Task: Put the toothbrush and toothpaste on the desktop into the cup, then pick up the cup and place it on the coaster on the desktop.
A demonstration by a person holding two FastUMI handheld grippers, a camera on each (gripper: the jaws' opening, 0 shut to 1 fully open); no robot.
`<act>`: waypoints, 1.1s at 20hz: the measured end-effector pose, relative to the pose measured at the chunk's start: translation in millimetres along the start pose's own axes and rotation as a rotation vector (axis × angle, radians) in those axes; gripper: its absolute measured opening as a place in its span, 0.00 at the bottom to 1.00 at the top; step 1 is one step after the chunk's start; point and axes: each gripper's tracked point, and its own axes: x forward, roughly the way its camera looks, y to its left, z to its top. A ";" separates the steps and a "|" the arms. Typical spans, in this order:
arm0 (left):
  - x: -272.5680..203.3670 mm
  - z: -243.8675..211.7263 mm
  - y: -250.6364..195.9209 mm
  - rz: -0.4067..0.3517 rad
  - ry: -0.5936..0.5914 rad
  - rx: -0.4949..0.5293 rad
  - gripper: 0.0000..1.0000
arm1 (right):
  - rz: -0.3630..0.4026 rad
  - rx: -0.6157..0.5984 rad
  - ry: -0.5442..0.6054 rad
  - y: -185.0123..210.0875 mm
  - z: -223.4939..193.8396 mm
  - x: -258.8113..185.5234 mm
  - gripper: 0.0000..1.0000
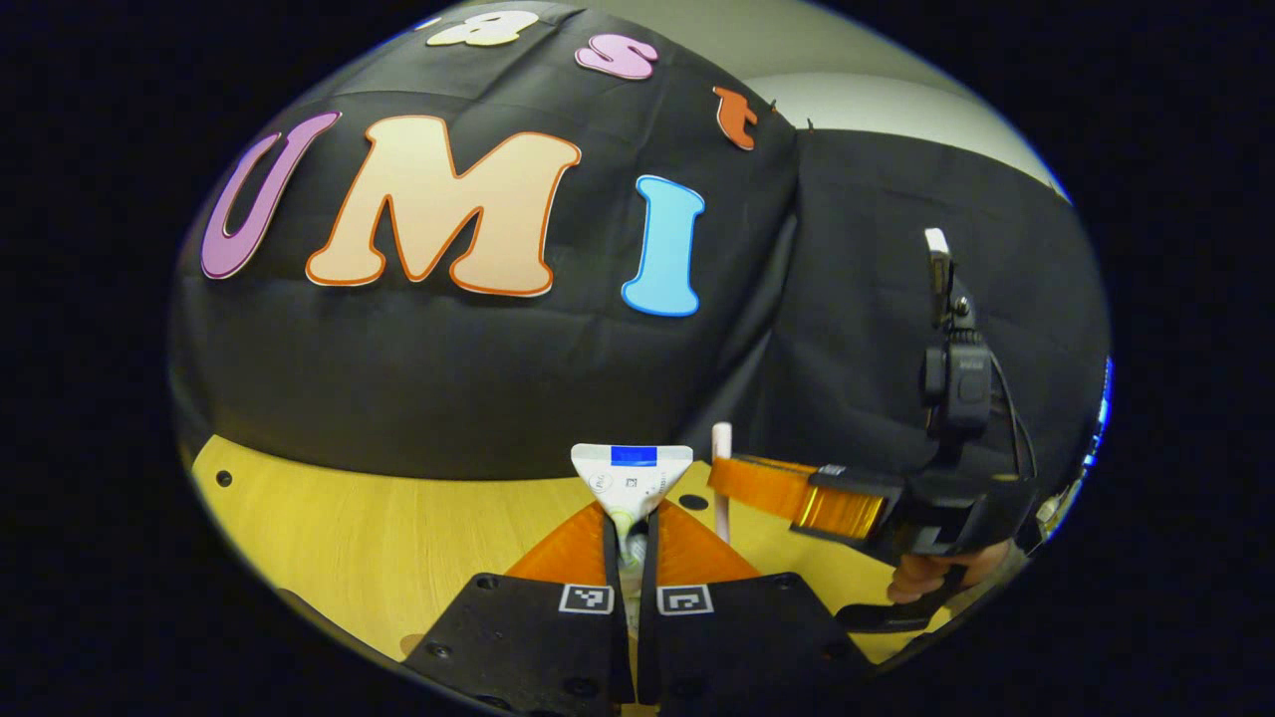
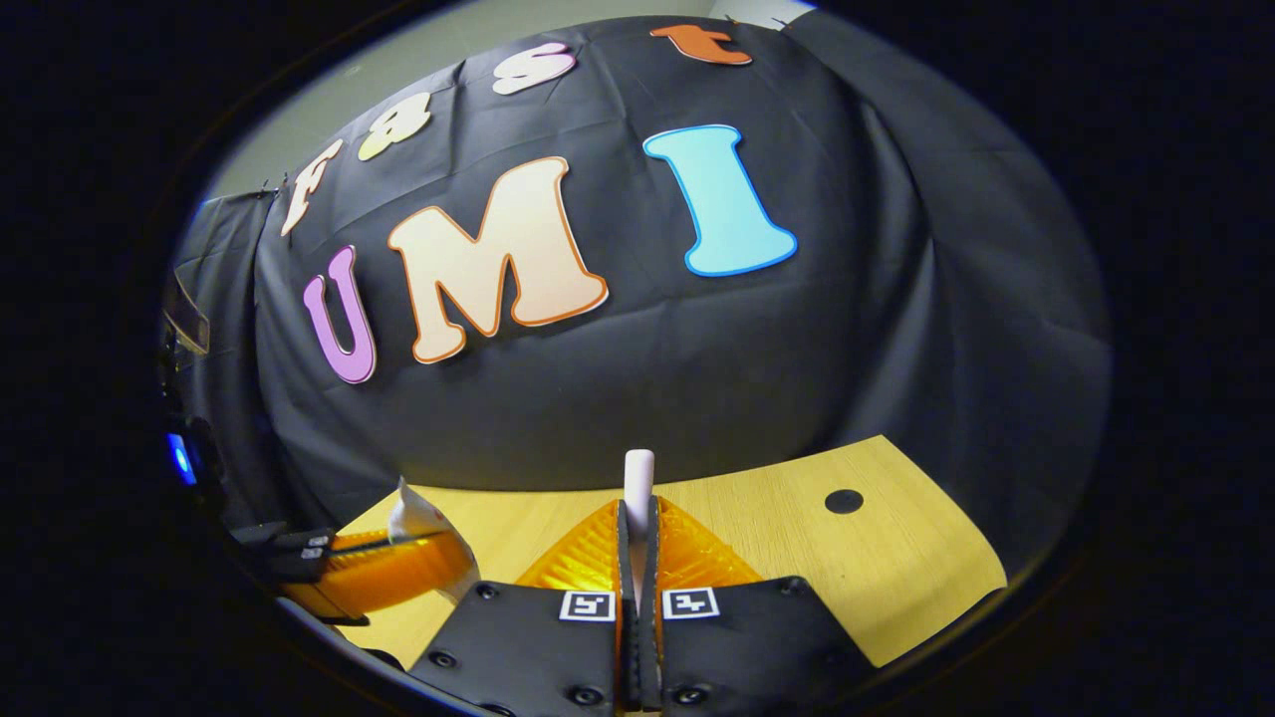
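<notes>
Wooden desktop [image 1: 379, 518] runs pale and bare beneath both tools, with a dark round hole [image 2: 844, 501] far right in the right gripper view. The left gripper [image 1: 628, 528] is clamped on the toothpaste tube [image 1: 632, 476], which stands upright between its fingers, flat crimped end uppermost, long axis vertical. The right gripper [image 2: 637, 528] is pinched tight on the toothbrush [image 2: 638, 478], whose white handle end also points straight up.

In the left gripper view the right gripper [image 1: 797, 493] sits just to the right of the tube and a little farther off, the toothbrush [image 1: 721, 468] rising from its fingers; a hand [image 1: 931, 573] holds it lower right. In the right gripper view the left gripper [image 2: 398, 568] lies low on the left with the tube [image 2: 413, 518] tilted in it.

Both items are lifted and near each other — so the coming move likely turns on where the cup lies, which I cannot tell. Count: one tube, one toothbrush, two grippers.
</notes>
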 end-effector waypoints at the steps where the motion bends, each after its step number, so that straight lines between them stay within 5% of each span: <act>1: 1.9 -0.6 -1.4 -0.007 -0.008 -0.006 0.01 | 0.000 0.004 0.008 -1.7 -8.5 5.6 0.03; 6: 12.0 -8.9 -5.2 -0.043 -0.034 -0.001 0.01 | 0.005 0.029 0.029 -9.2 -31.7 -5.5 0.08; 8: 12.0 -14.9 -9.2 -0.055 -0.033 -0.007 0.01 | -0.016 0.041 0.035 -18.7 -32.6 -15.2 0.13; 9: 11.6 -16.5 -12.7 -0.065 -0.034 -0.011 0.01 | -0.027 0.047 0.025 -23.5 -30.4 -20.7 0.27; 10: 11.2 -15.7 -15.9 -0.075 -0.043 -0.013 0.01 | -0.045 0.054 0.010 -30.3 -25.8 -27.0 0.23; 13: 15.2 -15.5 -24.7 -0.093 -0.040 0.006 0.01 | -0.136 0.040 -0.015 -60.4 -21.1 -55.8 1.00; 22: 47.0 -70.1 -38.9 -0.120 0.039 0.119 0.02 | -0.292 0.032 0.011 -113.5 -39.8 -145.3 0.98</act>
